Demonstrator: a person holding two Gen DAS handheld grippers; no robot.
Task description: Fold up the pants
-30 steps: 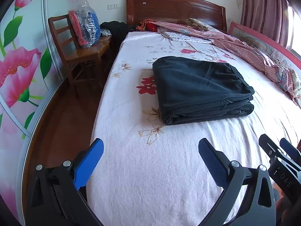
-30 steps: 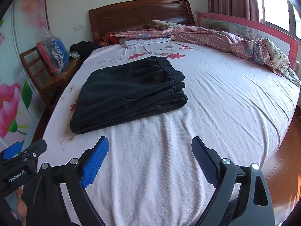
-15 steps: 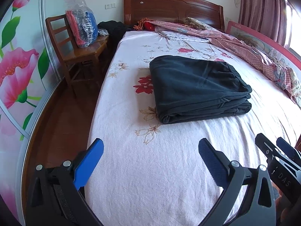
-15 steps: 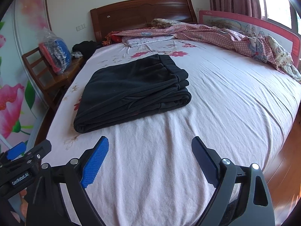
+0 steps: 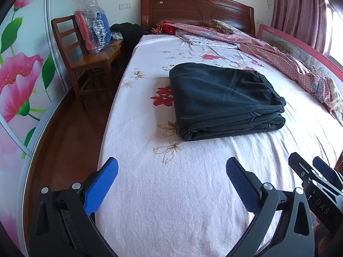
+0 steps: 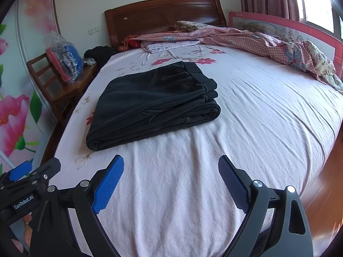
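Observation:
The dark pants (image 5: 225, 100) lie folded into a thick rectangle on the pink flowered bed sheet (image 5: 171, 192); they also show in the right wrist view (image 6: 154, 102). My left gripper (image 5: 171, 177) is open and empty, held over the sheet near the foot of the bed, well short of the pants. My right gripper (image 6: 171, 175) is open and empty too, beside the left one. The right gripper's tip shows at the right edge of the left wrist view (image 5: 317, 177). The left gripper's tip shows at the left edge of the right wrist view (image 6: 27, 175).
A wooden chair (image 5: 85, 62) with a plastic bag of clothes (image 5: 92, 32) stands left of the bed. A red patterned quilt (image 6: 246, 40) lies along the far and right side. The wooden headboard (image 5: 197, 8) is behind. A pink bed rail (image 6: 289, 30) runs along the right.
Both grippers have drawn back a little from the pants and stayed open. The pants have not moved.

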